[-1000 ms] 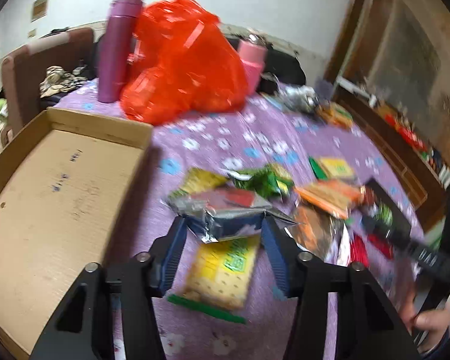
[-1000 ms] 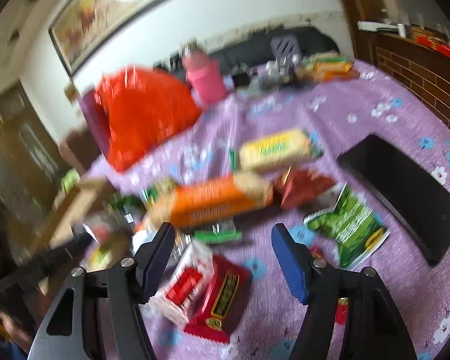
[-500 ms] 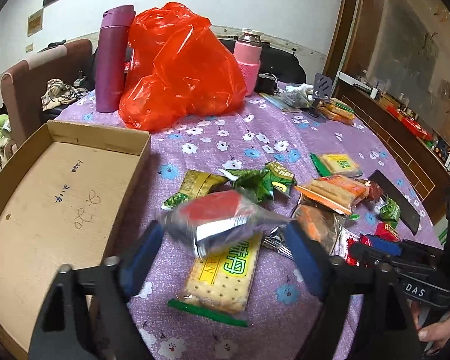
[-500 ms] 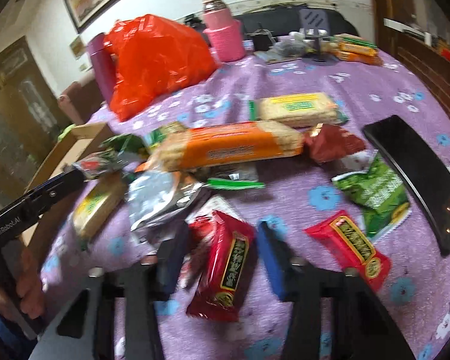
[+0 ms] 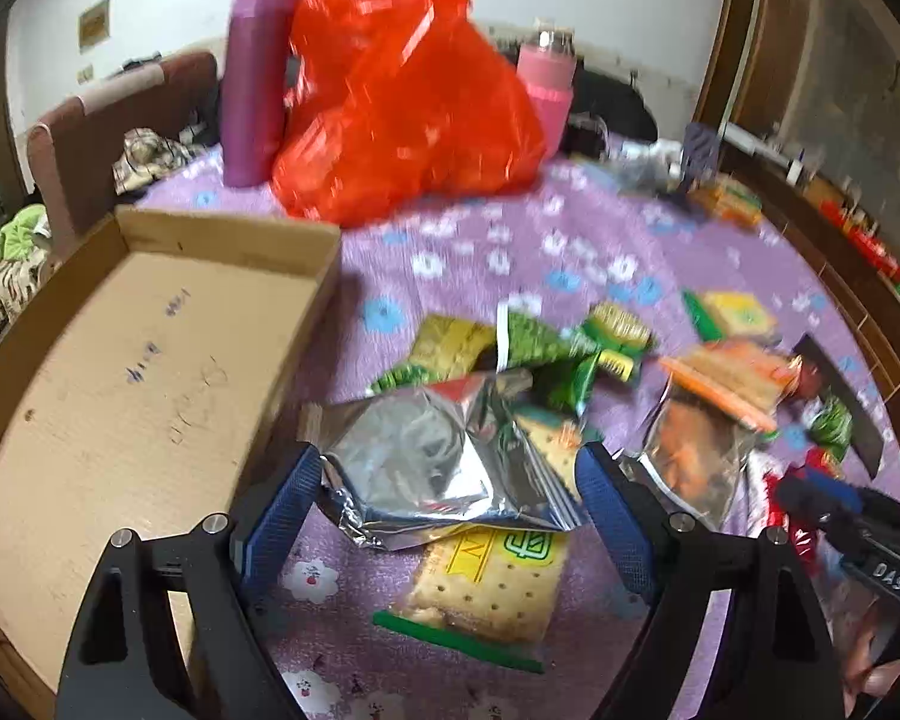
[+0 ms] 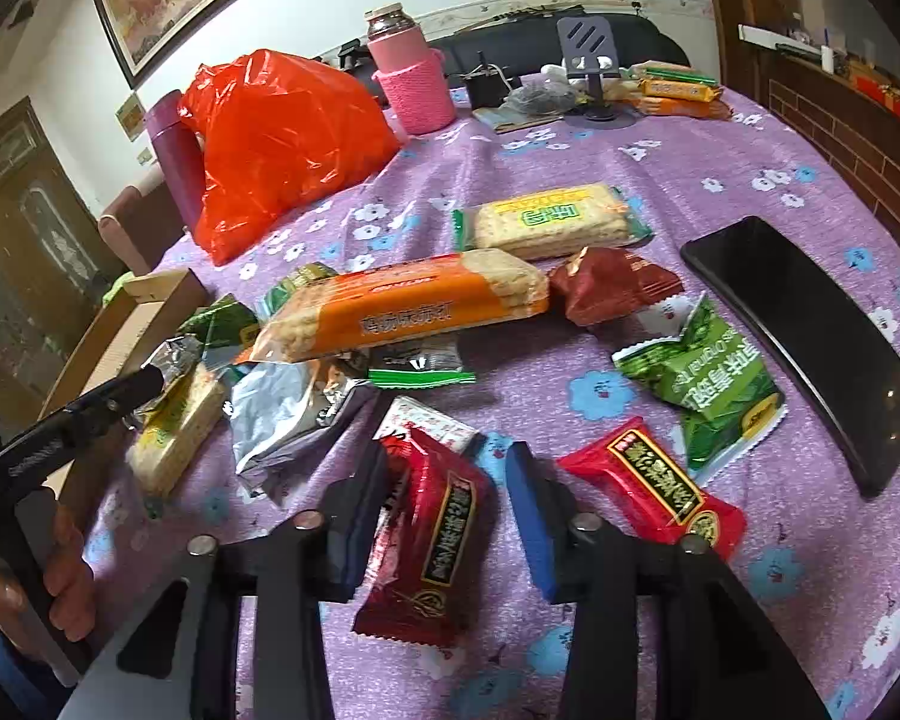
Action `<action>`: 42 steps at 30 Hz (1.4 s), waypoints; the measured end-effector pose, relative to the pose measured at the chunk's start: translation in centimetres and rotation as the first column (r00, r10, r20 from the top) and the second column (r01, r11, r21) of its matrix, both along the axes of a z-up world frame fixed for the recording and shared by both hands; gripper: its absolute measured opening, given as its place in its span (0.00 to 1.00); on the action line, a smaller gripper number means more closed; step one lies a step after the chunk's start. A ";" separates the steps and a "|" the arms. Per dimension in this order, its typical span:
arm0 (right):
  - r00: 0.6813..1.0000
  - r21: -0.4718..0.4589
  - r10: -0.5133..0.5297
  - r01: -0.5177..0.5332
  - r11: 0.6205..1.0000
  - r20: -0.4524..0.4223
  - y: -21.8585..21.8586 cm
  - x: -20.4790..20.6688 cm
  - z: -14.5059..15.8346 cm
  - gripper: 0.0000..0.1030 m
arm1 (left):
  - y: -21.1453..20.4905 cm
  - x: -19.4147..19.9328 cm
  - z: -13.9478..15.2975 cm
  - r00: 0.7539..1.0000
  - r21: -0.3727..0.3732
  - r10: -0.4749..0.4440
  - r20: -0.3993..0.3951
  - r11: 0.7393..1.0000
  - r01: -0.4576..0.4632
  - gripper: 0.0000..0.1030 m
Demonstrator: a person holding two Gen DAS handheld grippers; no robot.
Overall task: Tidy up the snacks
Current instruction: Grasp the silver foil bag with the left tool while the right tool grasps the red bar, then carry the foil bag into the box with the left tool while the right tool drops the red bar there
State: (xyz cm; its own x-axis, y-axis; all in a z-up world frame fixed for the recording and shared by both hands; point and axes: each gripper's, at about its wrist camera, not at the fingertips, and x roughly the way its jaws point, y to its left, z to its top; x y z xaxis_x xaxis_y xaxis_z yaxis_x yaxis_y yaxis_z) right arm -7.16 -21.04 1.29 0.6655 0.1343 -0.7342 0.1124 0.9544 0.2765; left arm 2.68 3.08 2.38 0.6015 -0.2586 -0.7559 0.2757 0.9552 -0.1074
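Jaws of the left gripper [image 5: 450,498] are now closed on the silver foil packet [image 5: 432,468], which half a second ago lay loose between wide-open jaws; so the pick is made and the packet can go to the cardboard tray [image 5: 120,372] just left of it. Jaws of the right gripper [image 6: 444,516] have narrowed around the dark red snack bar [image 6: 432,546], but I cannot tell if they press it. Other snacks lie right of the tray on the worktop [image 6: 660,168].
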 end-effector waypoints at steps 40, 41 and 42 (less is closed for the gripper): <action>1.000 -0.034 -0.002 0.002 0.999 0.019 -0.7 -1.3 0.4 0.25 | 0.6 1.5 -0.5 0.999 -0.004 0.035 0.017 0.999 -0.035 0.43; 1.000 -0.021 -0.005 0.006 1.000 0.029 -1.0 -1.4 0.5 0.25 | 0.7 1.4 -0.3 0.999 -0.003 0.040 0.027 0.999 -0.040 0.39; 0.999 -0.008 -0.011 0.011 1.000 0.046 -1.2 -1.5 0.7 0.24 | 0.8 1.4 -0.2 0.999 -0.017 0.040 0.028 0.999 -0.040 0.27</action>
